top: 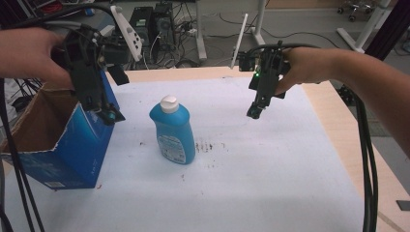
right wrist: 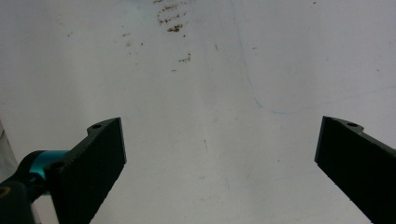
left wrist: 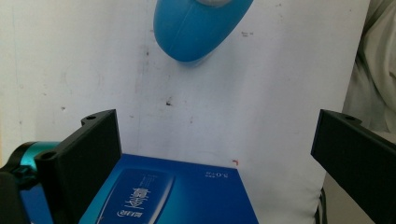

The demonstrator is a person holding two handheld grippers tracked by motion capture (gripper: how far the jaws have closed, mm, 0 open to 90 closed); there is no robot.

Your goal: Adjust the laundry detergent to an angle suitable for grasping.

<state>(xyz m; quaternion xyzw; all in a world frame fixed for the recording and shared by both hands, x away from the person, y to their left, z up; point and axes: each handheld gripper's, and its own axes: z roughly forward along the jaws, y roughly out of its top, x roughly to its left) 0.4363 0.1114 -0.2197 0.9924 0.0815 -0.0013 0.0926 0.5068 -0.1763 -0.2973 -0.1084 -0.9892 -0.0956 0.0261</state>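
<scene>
Item: blue bottle (top: pixel 172 133), white cap, upright on the white sheet (top: pixel 270 183) at centre-left of the high view; at top centre of the left gripper view (left wrist: pixel 196 28).

Item: blue carton (top: pixel 72 145), top open, at the left edge of the high view, just left of the bottle with a narrow gap between them; its printed face sits at bottom centre of the left gripper view (left wrist: pixel 168 196).

Item: left tool (top: pixel 109 115), upper left of the high view, hanging over the carton's near corner; jaws spread wide, nothing between them.

Item: right tool (top: pixel 254 112), upper right, above bare sheet, well apart from the bottle; jaws spread wide, nothing between them.

Step, as judged: approach, nothing gripped yet; the bottle looks meant for the carton.

Next move, as judged: bring a tool down to the bottle's body or neck, jaws astride it, then close.

Room: broad open sheet to the right of the bottle and in the lower frame; tight on its left beside the carton. Bare worktop (top: pixel 333 111) edge runs down the right side.
</scene>
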